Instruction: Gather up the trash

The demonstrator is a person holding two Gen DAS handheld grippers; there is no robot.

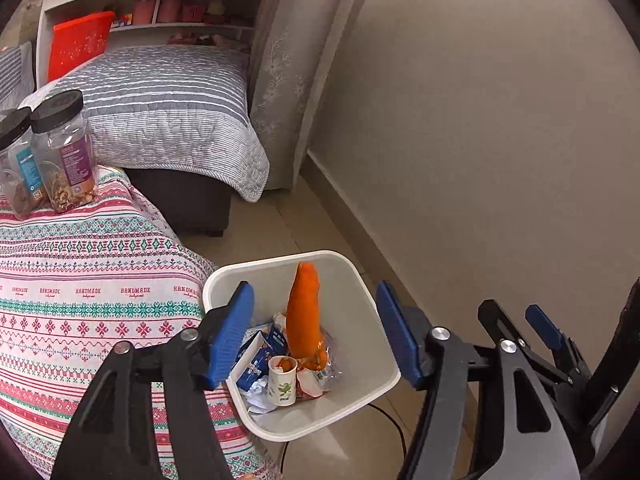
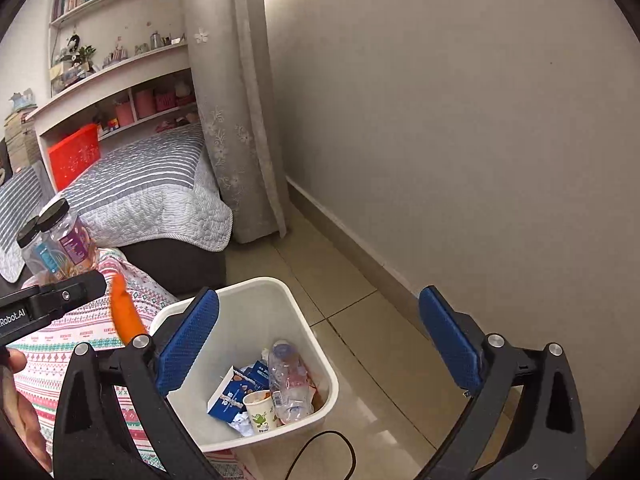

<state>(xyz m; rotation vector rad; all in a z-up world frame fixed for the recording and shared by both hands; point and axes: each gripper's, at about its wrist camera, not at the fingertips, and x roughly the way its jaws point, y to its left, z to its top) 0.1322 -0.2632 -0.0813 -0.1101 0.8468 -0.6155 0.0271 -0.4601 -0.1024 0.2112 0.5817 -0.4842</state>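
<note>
A white bin point(image 1: 280, 264) point(image 2: 256, 284) stands on the tiled floor beside the cloth-covered table. It holds blue cartons point(image 2: 228, 400), a paper cup point(image 2: 260, 412), a clear plastic bottle point(image 2: 288, 380) and crumpled paper. My left gripper point(image 1: 316, 336) is open above the bin. A long orange wrapper point(image 1: 304, 316) point(image 2: 124, 312) is upright between its jaws, touching neither pad and seemingly loose in the air. My right gripper point(image 2: 320, 342) point(image 1: 520, 320) is open wide over the bin's right side, with nothing between its fingers.
Two black-lidded jars point(image 1: 60, 152) stand on the patterned tablecloth point(image 1: 80, 280) to the left. Behind is a bed with a grey striped quilt point(image 1: 168, 104), a red box point(image 1: 80, 44) and a curtain point(image 2: 232, 120). A black cable point(image 2: 328, 452) lies on the floor. A hand point(image 2: 16, 364) holds the left gripper.
</note>
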